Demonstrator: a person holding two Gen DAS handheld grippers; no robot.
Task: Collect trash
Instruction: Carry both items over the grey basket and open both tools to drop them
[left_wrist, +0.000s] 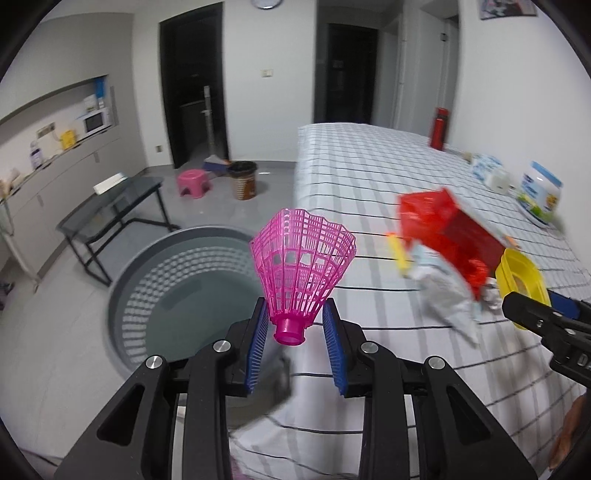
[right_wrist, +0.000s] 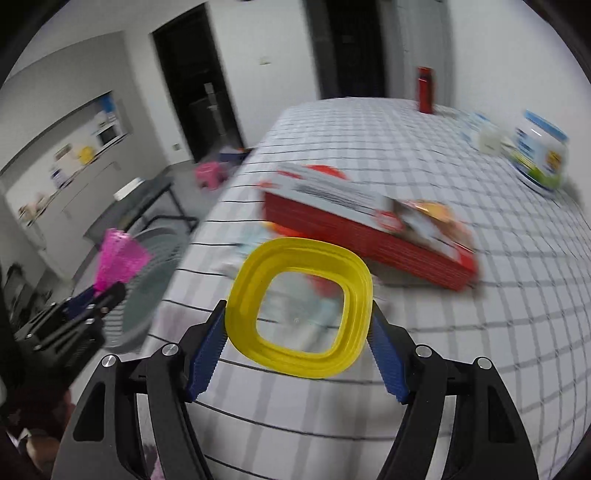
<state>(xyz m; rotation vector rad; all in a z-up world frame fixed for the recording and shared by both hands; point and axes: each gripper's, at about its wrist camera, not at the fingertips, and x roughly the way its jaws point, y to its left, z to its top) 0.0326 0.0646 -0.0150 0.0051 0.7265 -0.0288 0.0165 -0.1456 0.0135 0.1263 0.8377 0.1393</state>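
Trash is held in both grippers above a bench covered with a white cloth with dark grid lines (left_wrist: 369, 177). The left gripper (left_wrist: 297, 325) pinches a pink plastic mesh shuttlecock skirt (left_wrist: 303, 266) near its narrow base, its blue ribbed pads pressing on both sides. This piece hangs at the near left edge of the bench, just beside and over a round grey perforated plastic basket (left_wrist: 147, 288) that stands on the floor next to the bench.

The right gripper (right_wrist: 297, 332) is clamped on a yellow square plastic container with a clear bottom (right_wrist: 299, 306), one blue pad on each of its side walls. The container is lifted above the bench, near its front part.

Behind the container, in the middle of the bench, lies a flat red cardboard box with a white printed top (right_wrist: 369, 229). Crumpled white paper (left_wrist: 447, 295) and a yellow stick-like piece (left_wrist: 399, 254) lie just beside this box, on the side toward the basket; both are blurred. At the far end of the bench stands a red bottle (left_wrist: 437, 129), and at the far right side a white jar with a blue lid (left_wrist: 539, 195).
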